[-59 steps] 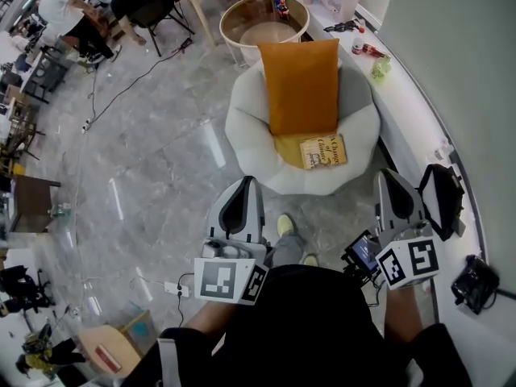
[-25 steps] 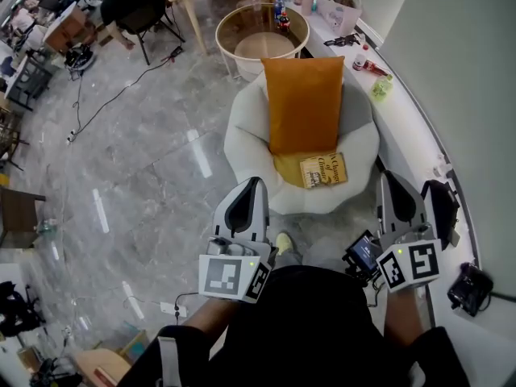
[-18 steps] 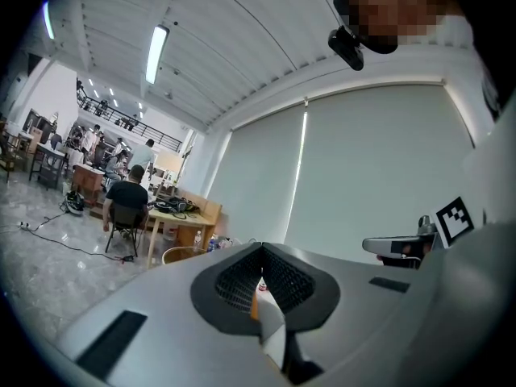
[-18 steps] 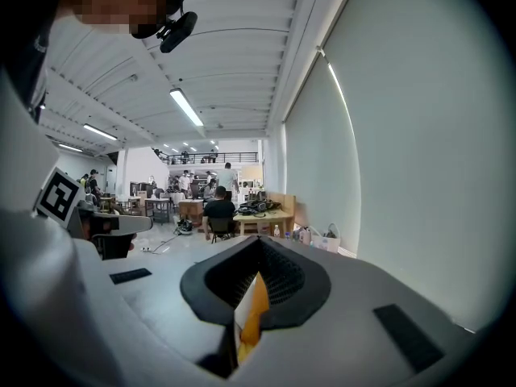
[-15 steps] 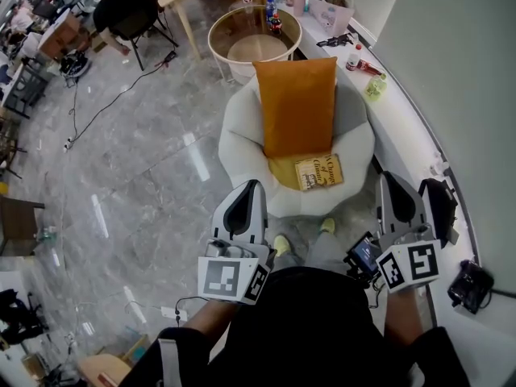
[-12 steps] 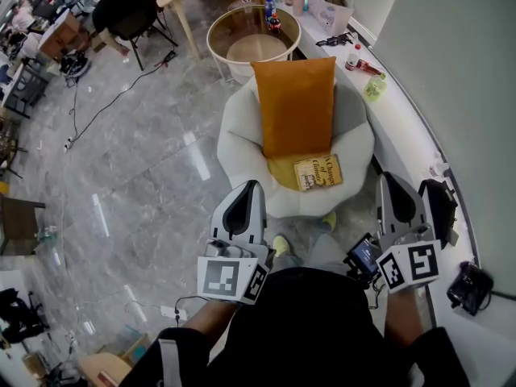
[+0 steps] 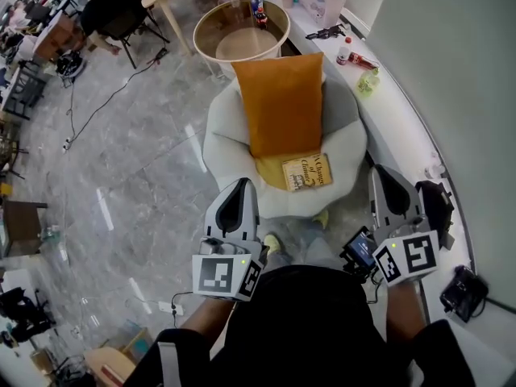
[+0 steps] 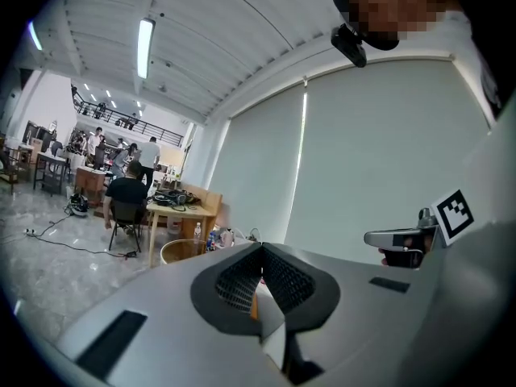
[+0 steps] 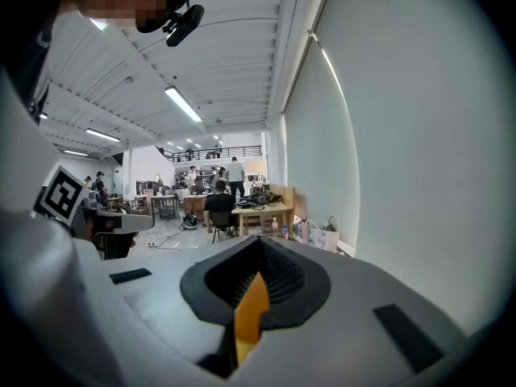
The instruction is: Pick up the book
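Head view puts the book (image 7: 306,171) flat on the yellow seat pad (image 7: 268,169) of the white armchair (image 7: 222,139), at about 5 o'clock on the round seat, just below the lower right corner of the orange cushion (image 7: 280,103). Your left gripper (image 7: 240,185) and right gripper (image 7: 377,172) are both pressed together at the tips and grip nothing. The orange sliver behind the right jaws looks like the cushion seen past them. In that view the book sits between the two tools, near 2 to 3 o'clock of the left tip and 9 o'clock of the right tip, apart from both and lower. Neither gripper view shows it, since both tools point almost level, across the room. The main risk is that you arrive with the jaws together and nudge the book instead of taking it. On that soft pad it would likely sink or skid toward the seat's front edge at 6 o'clock and drop to the floor. A flat book also gives little edge, so a jaw may catch only the cover and fan the pages. Your right tool has the white ledge (image 7: 399,123) close at its 3 o'clock, where a wide swing could clip the bag (image 7: 439,204).
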### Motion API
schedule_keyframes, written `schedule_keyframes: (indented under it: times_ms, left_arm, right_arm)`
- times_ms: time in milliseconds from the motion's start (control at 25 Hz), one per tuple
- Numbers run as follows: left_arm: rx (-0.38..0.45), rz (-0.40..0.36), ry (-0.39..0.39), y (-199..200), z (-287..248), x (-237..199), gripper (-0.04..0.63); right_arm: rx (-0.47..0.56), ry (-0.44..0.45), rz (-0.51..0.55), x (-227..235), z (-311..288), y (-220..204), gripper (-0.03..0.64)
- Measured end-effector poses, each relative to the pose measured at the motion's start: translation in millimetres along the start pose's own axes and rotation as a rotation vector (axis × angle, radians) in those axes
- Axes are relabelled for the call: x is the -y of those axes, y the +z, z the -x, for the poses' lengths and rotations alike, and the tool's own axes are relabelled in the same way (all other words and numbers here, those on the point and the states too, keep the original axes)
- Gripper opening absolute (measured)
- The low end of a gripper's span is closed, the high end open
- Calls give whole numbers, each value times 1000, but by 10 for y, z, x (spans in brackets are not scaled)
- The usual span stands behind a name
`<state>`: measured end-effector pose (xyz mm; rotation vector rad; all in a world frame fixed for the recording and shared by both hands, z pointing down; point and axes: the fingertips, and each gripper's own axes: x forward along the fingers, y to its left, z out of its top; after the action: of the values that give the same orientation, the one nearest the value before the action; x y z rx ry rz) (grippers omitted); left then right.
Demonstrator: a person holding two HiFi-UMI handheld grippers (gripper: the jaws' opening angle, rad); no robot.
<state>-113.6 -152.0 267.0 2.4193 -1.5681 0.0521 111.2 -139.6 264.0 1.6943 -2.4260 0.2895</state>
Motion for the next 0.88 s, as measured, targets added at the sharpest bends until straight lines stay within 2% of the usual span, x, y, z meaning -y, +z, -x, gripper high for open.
schedule_keyframes:
  times_ms: [440,880]
  left_arm:
    - [-92,-40,14,-239,-758,475,11]
    - [-148,-56,66,-334,-1161,591,11]
  right_arm:
    - [-63,115,-12,759,-429,-153,14]
    - [-133,185,-48,1111,-790,-423,14]
